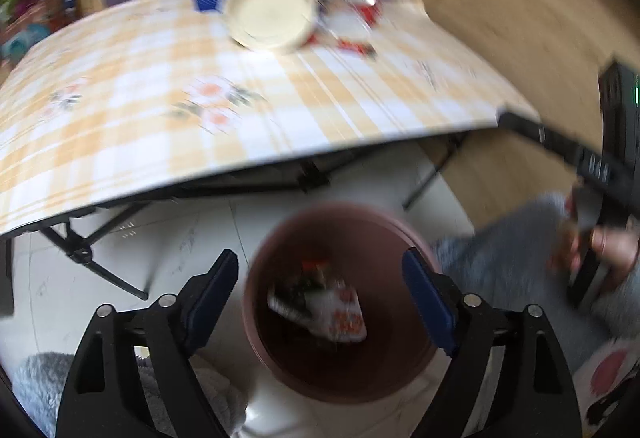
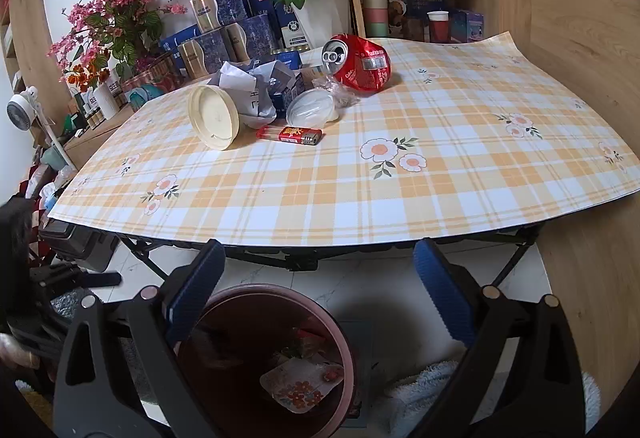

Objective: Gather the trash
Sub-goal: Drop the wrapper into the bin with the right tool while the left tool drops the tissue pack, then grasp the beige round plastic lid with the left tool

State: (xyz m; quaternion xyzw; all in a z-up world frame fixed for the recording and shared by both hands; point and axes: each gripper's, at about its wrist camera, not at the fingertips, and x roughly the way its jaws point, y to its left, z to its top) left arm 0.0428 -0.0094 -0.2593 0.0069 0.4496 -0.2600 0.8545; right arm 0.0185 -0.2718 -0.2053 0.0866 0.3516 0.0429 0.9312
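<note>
Maroon bin [image 2: 272,362] on the floor holds wrappers; left gripper [image 1: 320,298] and right gripper [image 2: 316,294] jaws wide, empty.

My pads [image 2: 196,286]: ribbed blue rubber. Can [image 2: 358,62]: glossy crushed metal. Tablecloth [image 2: 440,166]: smooth checked vinyl. Bin [image 2: 344,338]: matt plastic.

Folding table [image 2: 460,174] under orange plaid floral cloth. Clustered around crushed red can [image 2: 358,62]: plastic lid [image 2: 314,111] just below, red lighter [image 2: 290,135] lower, cream tub [image 2: 214,118] and crumpled paper [image 2: 252,88] left.
</note>
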